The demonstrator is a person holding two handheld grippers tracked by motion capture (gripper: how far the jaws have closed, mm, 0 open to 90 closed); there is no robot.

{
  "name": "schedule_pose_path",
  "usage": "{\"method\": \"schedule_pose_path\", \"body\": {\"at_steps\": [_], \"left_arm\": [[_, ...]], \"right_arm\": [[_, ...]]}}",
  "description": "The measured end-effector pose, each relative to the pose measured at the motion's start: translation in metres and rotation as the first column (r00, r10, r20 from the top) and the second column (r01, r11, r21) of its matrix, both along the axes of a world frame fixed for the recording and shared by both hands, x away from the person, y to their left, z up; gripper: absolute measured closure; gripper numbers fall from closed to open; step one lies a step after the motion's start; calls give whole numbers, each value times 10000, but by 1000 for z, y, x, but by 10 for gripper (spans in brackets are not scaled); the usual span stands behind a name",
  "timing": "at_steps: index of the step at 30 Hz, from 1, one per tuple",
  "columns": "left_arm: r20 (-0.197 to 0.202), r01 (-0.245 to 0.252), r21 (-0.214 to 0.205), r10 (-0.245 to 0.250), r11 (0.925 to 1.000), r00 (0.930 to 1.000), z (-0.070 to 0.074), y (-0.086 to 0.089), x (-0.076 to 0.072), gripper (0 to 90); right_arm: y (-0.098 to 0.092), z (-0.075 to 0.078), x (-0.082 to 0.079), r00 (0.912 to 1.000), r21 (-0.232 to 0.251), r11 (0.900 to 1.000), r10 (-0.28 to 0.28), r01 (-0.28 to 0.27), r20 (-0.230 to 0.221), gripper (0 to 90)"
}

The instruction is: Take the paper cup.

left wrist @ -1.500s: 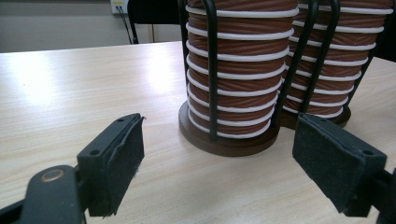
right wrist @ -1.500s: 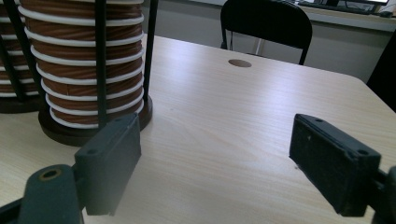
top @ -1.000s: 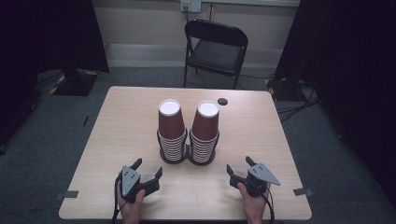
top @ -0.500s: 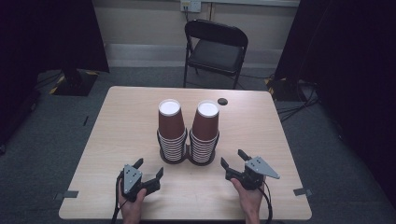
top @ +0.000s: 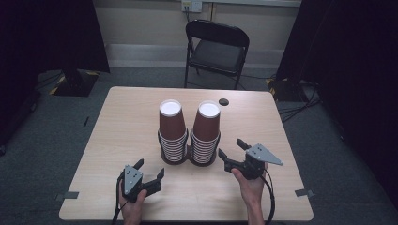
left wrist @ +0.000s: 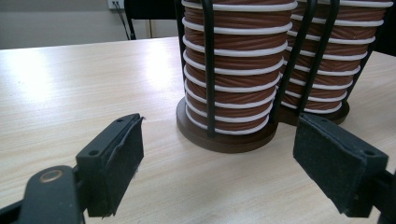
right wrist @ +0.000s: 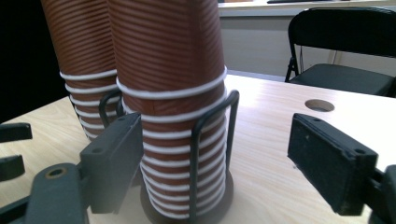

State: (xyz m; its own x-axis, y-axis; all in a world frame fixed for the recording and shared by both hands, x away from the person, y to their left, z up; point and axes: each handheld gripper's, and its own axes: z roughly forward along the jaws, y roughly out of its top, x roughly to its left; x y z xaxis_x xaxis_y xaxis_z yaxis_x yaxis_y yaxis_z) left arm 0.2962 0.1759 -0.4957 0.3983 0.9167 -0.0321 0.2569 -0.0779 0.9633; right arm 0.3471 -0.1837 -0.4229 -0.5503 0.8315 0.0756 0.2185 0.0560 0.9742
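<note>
1. Dark curtains and grey carpet surround the light wooden table (top: 122, 136), and a black folding chair (top: 216, 49) stands beyond its far edge.
2. Near the table's middle, two stacks of brown paper cups sit side by side in a black wire cup holder (top: 188, 157): the left stack (top: 171, 129) and the right stack (top: 206, 131).
3. I hold my left gripper (top: 149, 174) near the table's front edge, jaws spread with nothing between them. In the left gripper view the left stack (left wrist: 233, 65) stands just ahead of the gap, apart from both pads.
4. My right gripper (top: 230, 149) sits just right of the holder, jaws wide apart and gripping nothing. In the right gripper view the right stack (right wrist: 173, 93) rises close ahead, nearer the left jaw; I cannot tell whether they touch.
5. A small round hole (top: 224, 101) shows in the tabletop behind the cups.
</note>
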Motion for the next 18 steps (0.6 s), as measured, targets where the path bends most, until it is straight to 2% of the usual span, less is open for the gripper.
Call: {"method": "schedule_pose_path", "body": {"at_steps": [3,10,14,18], "left_arm": [[-5,24,25,-24,10000,10000,0,0,0,160],[-108,153,-39,-153,9999,9998,0,0,1,160],[-37,155,124,-155,9998,9999,0,-1,1,160],[-61,140,-23,-140,9999,9999,0,0,1,160]], "right_arm": [[2,8,3,9998,106,9999,113,-115,174,163],[8,24,11,9987,86,9988,478,-480,190,144],[14,38,16,9970,102,9975,702,-706,338,134],[19,46,20,9951,74,9960,891,-895,424,134]]}}
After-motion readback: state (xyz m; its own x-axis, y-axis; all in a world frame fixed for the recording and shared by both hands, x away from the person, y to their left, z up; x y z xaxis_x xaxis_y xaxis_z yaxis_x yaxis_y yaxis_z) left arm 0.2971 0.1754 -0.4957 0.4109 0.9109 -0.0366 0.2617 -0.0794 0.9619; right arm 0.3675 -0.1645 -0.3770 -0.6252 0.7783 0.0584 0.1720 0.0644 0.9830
